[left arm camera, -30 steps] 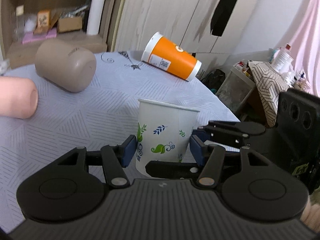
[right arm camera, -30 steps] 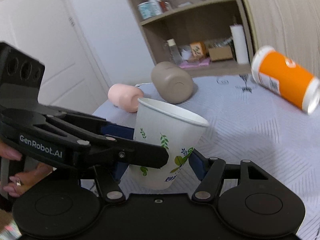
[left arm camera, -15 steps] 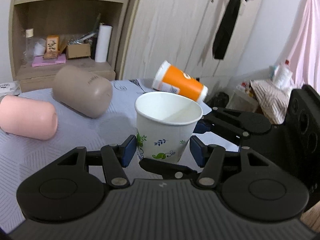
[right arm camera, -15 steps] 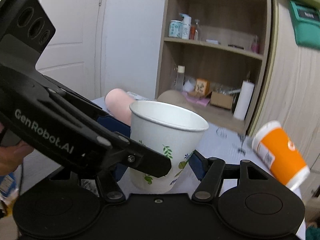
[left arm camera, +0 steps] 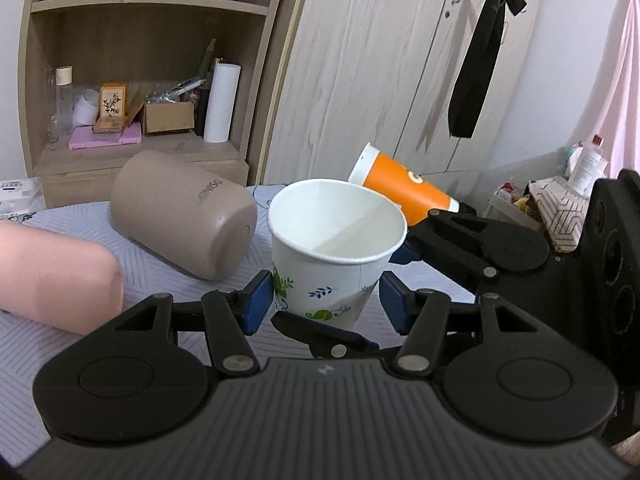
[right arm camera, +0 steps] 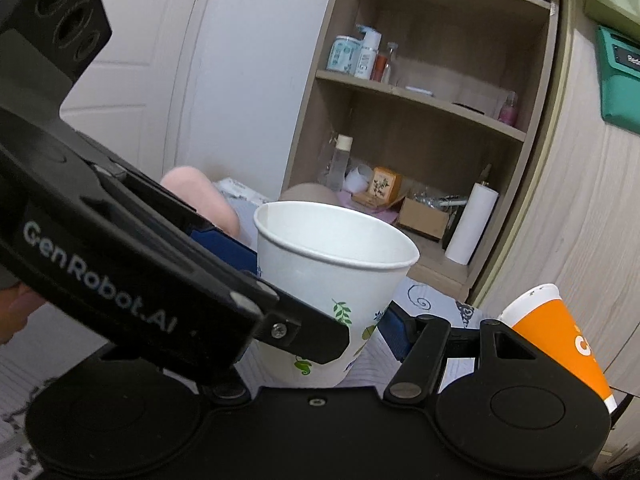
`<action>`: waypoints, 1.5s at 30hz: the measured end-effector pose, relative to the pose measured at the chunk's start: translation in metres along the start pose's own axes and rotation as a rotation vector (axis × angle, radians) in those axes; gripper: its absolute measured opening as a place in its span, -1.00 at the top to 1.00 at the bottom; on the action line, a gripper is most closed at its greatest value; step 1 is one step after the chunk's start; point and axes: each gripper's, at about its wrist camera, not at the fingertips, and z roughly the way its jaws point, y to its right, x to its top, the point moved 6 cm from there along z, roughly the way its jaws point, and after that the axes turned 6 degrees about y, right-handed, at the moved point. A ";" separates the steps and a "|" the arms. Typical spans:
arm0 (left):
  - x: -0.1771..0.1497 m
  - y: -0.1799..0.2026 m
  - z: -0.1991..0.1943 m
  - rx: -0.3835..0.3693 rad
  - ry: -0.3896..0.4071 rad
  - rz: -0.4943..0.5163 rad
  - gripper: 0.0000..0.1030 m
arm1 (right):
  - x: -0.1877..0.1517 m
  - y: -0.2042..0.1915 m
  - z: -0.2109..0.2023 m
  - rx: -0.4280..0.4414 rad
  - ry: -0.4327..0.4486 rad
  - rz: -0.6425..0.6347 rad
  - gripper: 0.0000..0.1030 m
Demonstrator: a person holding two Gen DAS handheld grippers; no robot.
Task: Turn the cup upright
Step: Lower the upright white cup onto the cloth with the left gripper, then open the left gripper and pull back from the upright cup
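Two grippers flank one cup.

- Target: white paper cup with green and blue leaf print (left arm camera: pixel 336 248). Mouth up, leaning slightly, inside white. Base hidden in both views, so I cannot tell whether it rests on the table covered in pale striped cloth (left arm camera: pixel 160 276) or hangs just above it.
- Left gripper (left arm camera: pixel 326 302): jaws spread to either side of the cup's lower wall. The blue pad on the left (left arm camera: pixel 258 300) touches the wall. The blue pad on the right (left arm camera: pixel 394 306) sits just beside it, with a sliver of gap showing. Not clamped, as far as the left wrist view shows.
- Right gripper (right arm camera: pixel 320 336): comes in across the left one. In the left wrist view one of its fingers crosses low in front of the cup and the other lies against the cup's right side near the rim. In its own view the near blue pad is touching or just beside the cup wall. The opposite finger is hidden behind the left gripper's black body, so I cannot tell whether it grips.
- Also on the table, all lying on their sides: taupe smooth tumbler (left arm camera: pixel 184 216) behind and left of the cup, pink rounded cup (left arm camera: pixel 56 276) further left, and orange paper cup with white rim (left arm camera: pixel 400 192) behind and right.
- Background: wooden shelf unit (left arm camera: pixel 140 4) holding a white paper roll (left arm camera: pixel 222 102).
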 end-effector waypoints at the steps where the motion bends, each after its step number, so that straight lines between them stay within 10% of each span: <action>1: 0.000 0.000 0.002 0.004 -0.004 0.002 -0.11 | -0.001 0.001 0.002 0.003 -0.006 0.002 -0.34; 32: -0.015 -0.009 0.002 0.016 -0.027 -0.034 -0.22 | -0.019 0.004 0.003 0.143 -0.065 0.060 -0.35; 45: -0.021 0.002 -0.048 0.143 -0.012 -0.062 -0.32 | -0.027 0.013 -0.041 0.038 -0.023 0.232 -0.36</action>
